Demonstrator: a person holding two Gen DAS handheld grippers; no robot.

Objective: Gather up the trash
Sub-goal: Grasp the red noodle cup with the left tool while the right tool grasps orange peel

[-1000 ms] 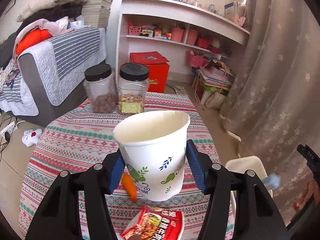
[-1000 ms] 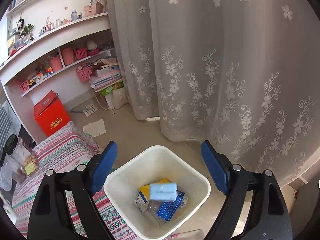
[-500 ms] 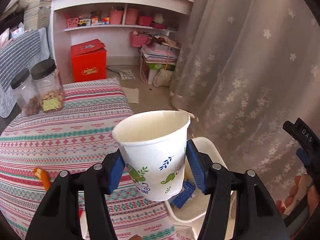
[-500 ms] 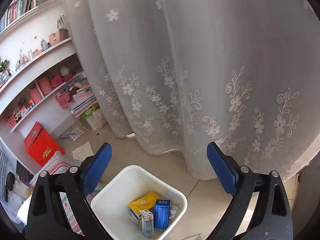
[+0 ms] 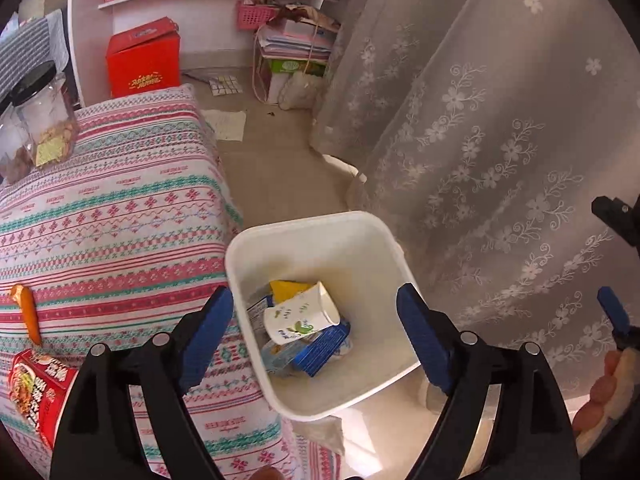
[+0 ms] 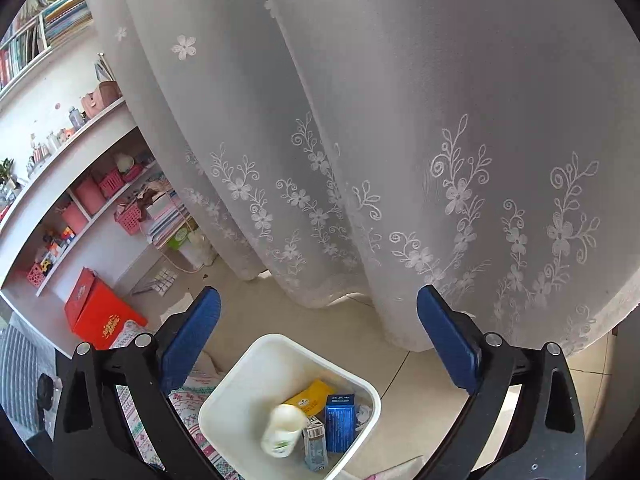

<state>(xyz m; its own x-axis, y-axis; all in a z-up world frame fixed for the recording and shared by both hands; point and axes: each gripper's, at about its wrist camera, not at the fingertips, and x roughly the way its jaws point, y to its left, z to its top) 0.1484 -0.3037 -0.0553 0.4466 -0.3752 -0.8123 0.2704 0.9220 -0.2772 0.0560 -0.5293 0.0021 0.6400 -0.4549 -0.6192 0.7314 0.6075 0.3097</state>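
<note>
Landmark: we take the white bin (image 5: 316, 236) as our reference; it stands on the floor, touching the edge of the striped tablecloth (image 5: 120, 216).
Left gripper (image 5: 316, 336): we hold it above the bin, its blue pads spread wide apart with nothing between them.
Right gripper (image 6: 318, 340): we hold it above the bin's far side, facing the lace curtain (image 6: 400, 140); its fingers are also wide apart and hold nothing.
Paper cup (image 5: 301, 318): white with green leaf print, lying on its side inside the bin on top of the other trash. In the right wrist view (image 6: 282, 430) it looks blurred.
Other trash in the bin: a yellow packet (image 5: 286, 289) behind the cup and a blue box (image 5: 320, 350) just beside it.
Trash outside the bin: a red snack packet (image 5: 36, 392) and an orange wrapper (image 5: 28, 312) lie on the tablecloth, well apart from the bin.
Beyond the bin: two black-lidded jars (image 5: 44, 120) on the cloth's far part, a red box (image 5: 144, 58) on the floor.
</note>
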